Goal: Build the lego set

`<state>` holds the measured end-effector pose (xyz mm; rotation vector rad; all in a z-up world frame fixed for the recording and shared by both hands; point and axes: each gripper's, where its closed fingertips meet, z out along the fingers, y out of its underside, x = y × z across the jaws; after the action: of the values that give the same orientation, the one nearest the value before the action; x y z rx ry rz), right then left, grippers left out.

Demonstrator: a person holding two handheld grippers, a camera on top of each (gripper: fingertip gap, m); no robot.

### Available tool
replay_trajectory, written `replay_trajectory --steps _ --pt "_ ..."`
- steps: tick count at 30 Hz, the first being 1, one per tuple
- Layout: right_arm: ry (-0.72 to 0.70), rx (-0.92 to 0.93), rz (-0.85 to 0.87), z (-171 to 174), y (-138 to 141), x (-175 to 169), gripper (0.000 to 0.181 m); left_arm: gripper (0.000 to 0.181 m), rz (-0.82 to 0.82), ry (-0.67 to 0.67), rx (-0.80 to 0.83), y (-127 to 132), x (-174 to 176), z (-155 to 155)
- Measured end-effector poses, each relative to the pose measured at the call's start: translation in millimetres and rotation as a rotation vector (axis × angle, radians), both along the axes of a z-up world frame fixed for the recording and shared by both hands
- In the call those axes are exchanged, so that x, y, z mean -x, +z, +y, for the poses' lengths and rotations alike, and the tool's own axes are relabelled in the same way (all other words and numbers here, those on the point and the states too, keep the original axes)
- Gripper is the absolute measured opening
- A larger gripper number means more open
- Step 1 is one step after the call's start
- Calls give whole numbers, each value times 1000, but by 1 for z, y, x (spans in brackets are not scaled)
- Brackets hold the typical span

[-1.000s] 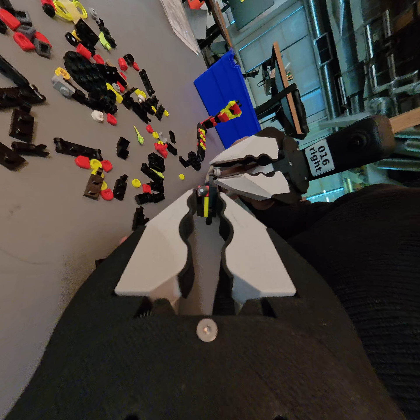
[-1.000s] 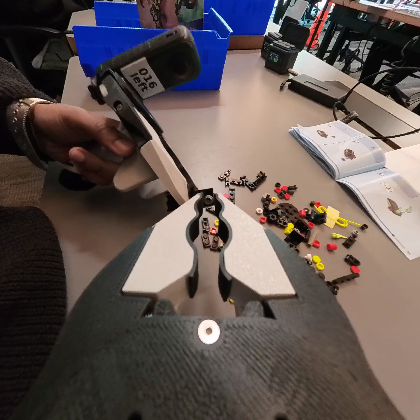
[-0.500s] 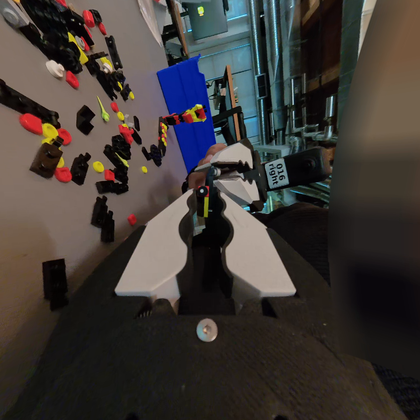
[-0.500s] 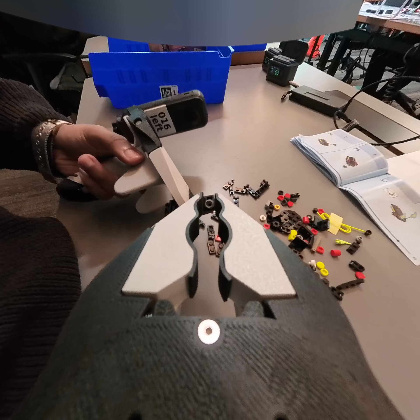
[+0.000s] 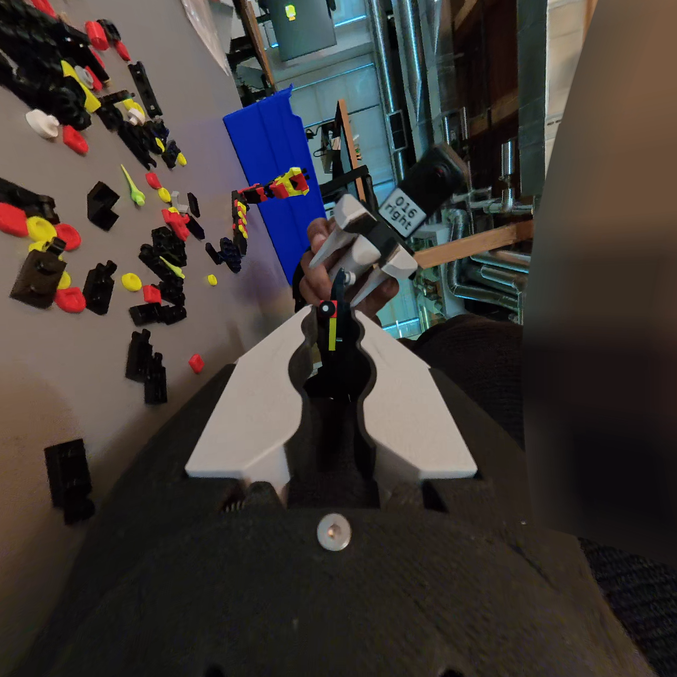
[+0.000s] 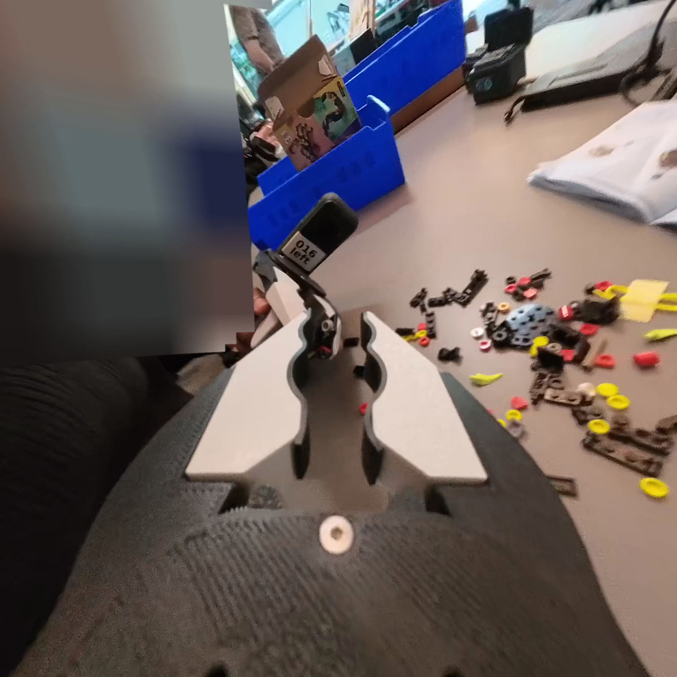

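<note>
Left claw [image 5: 331, 322] clamps black-red-yellow lego assembly [image 5: 332, 329]; right claw [image 6: 335, 322] gapes open, holding nothing, above tabletop [image 6: 458, 227].

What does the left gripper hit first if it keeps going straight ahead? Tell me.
Most likely the right gripper. The left gripper is shut on a small black, red and yellow lego assembly, whose tip points right at the right gripper's fingers and seems nearly to touch them, though depth is hard to judge.

I count two blue bins [image 6: 329, 187] behind my loose lego pieces [image 6: 549, 348], one cardboard box [image 6: 311, 106] standing in the nearer bin, and one open booklet [image 6: 604, 176] right of the bins.
</note>
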<state>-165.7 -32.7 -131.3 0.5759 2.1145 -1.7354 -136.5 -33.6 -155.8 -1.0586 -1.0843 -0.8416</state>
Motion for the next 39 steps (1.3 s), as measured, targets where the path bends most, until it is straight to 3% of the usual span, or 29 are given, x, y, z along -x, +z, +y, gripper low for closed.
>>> replay_trajectory --steps 6,13,19,39 --pt "104 37 -212 -5 -7 -15 24 14 56 -20 2 7 -4 3" --pt "138 84 -311 -7 -5 -19 15 14 81 -34 4 9 -7 5" --pt "159 89 -331 -8 -5 -22 7 14 110 -40 33 9 -10 7" --pt "189 88 -299 -7 -4 -26 6 14 306 -7 223 6 -12 10"
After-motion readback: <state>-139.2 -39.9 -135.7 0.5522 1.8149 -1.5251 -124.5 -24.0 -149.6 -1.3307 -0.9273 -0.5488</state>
